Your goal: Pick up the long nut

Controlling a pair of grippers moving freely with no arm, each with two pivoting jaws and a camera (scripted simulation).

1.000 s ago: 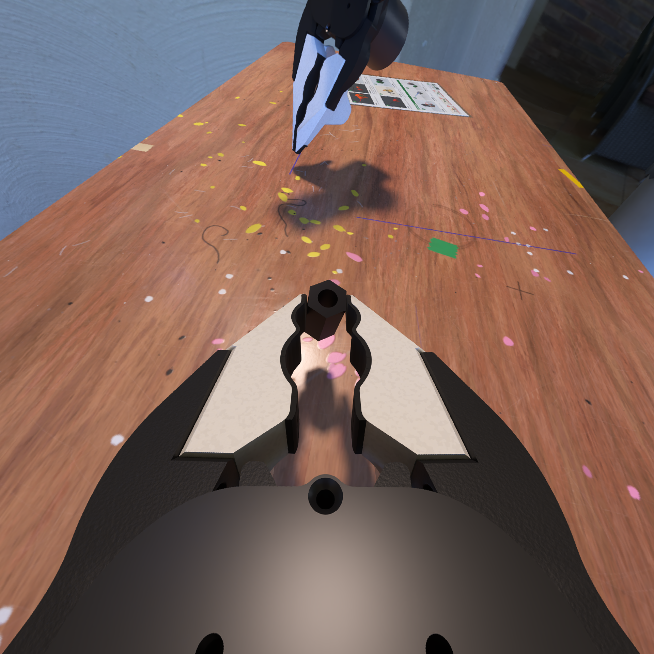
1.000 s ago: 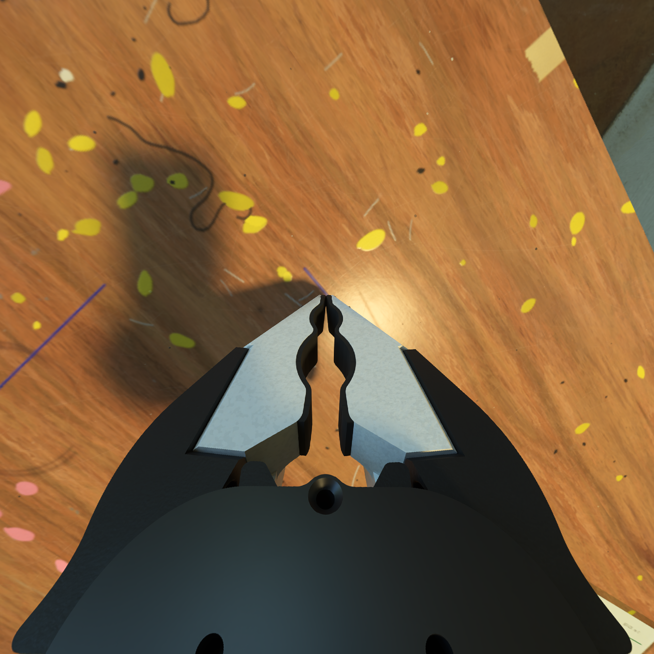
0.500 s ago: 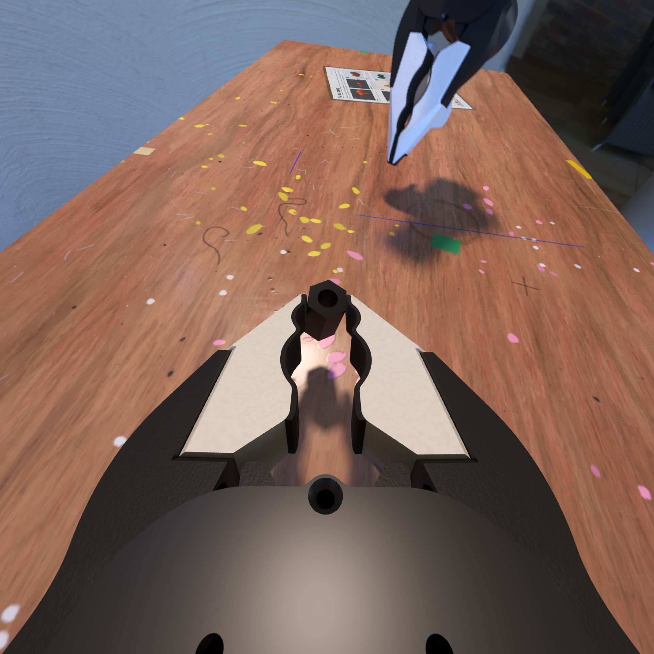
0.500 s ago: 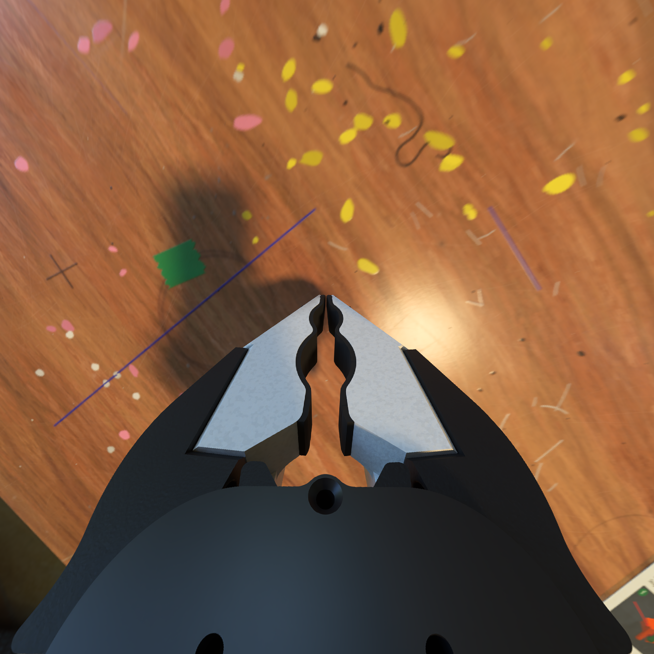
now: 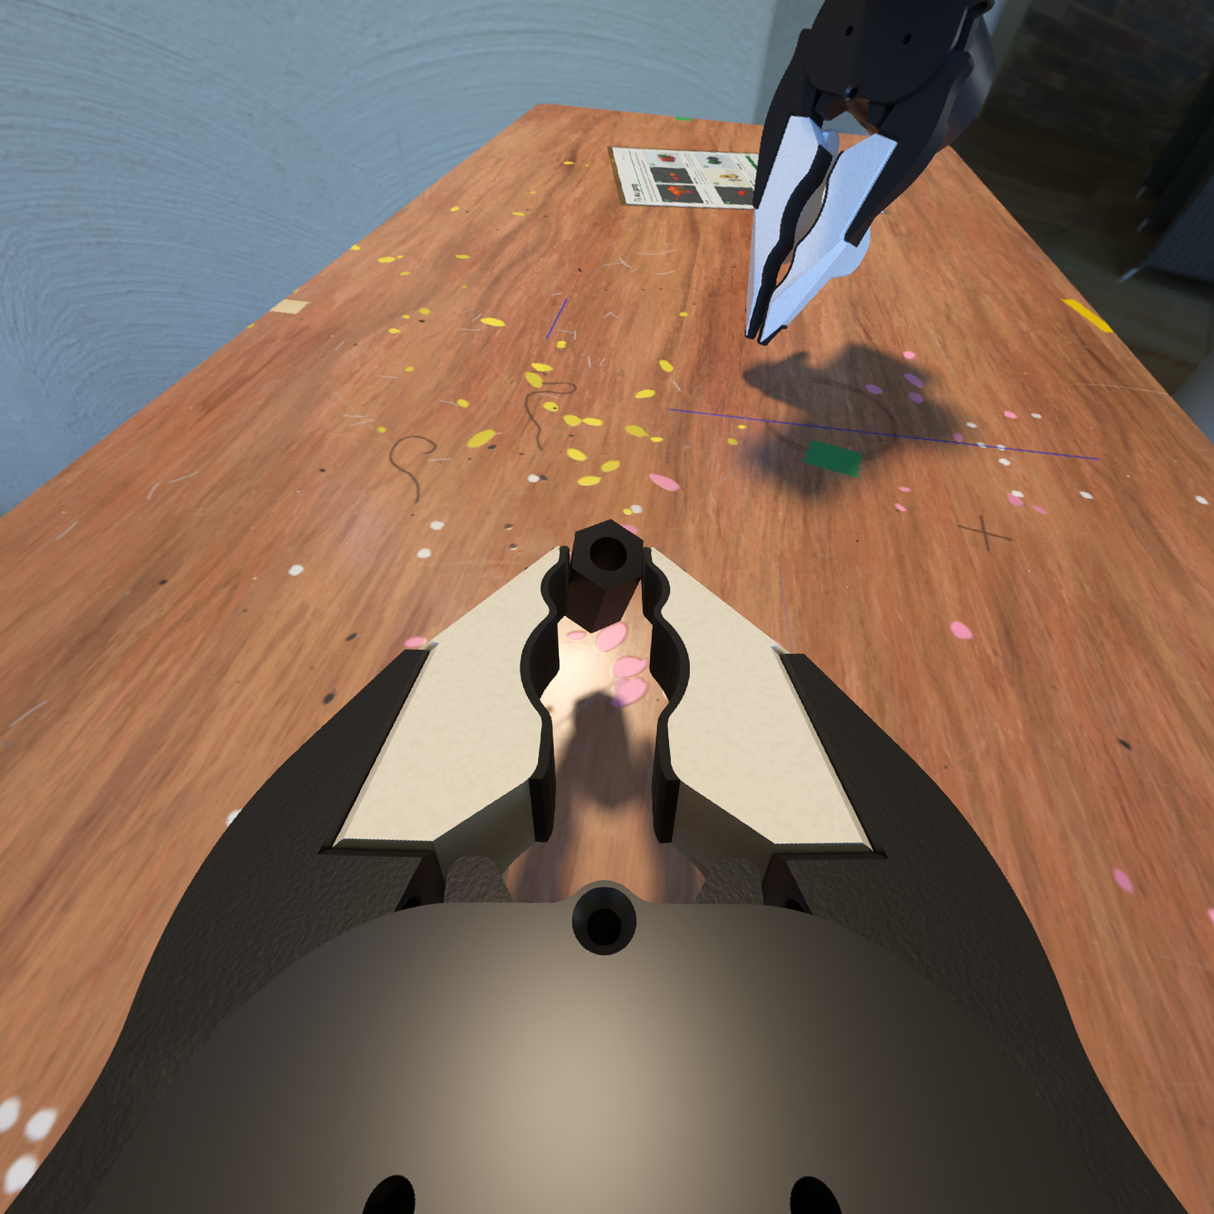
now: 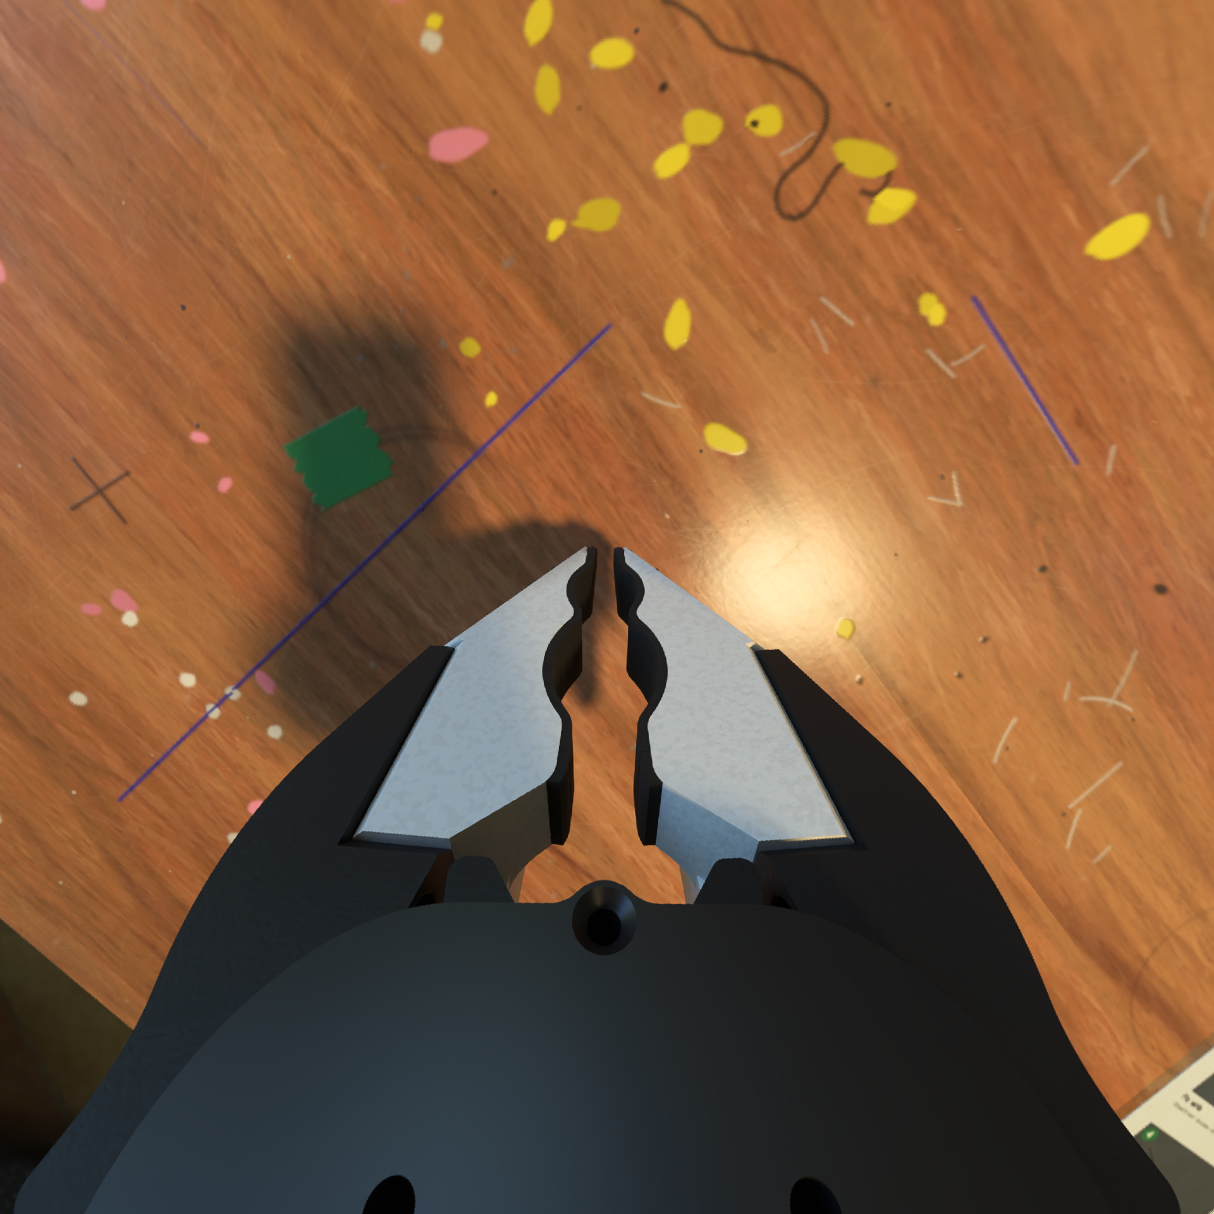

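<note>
The long nut (image 5: 601, 591) is a black hexagonal sleeve with a round bore. My left gripper (image 5: 604, 552) is shut on it at the fingertips and holds it upright above the wooden table (image 5: 263, 591); its shadow falls on the wood between the fingers. My right gripper (image 6: 604, 552) is empty, its jaws a narrow gap apart, pointing down at the table. It also shows in the left wrist view (image 5: 759, 335), hovering at the far right above its own shadow.
A printed sheet (image 5: 683, 177) lies at the table's far end, and its corner shows in the right wrist view (image 6: 1182, 1110). A green patch (image 5: 831, 456) marks the wood under the right gripper, also in the right wrist view (image 6: 338, 456). Paint flecks and pen lines cover the table.
The right gripper has moved from the far middle to the far right, over the green patch, and its fingertips have parted slightly. The left gripper has kept hold of the nut.
</note>
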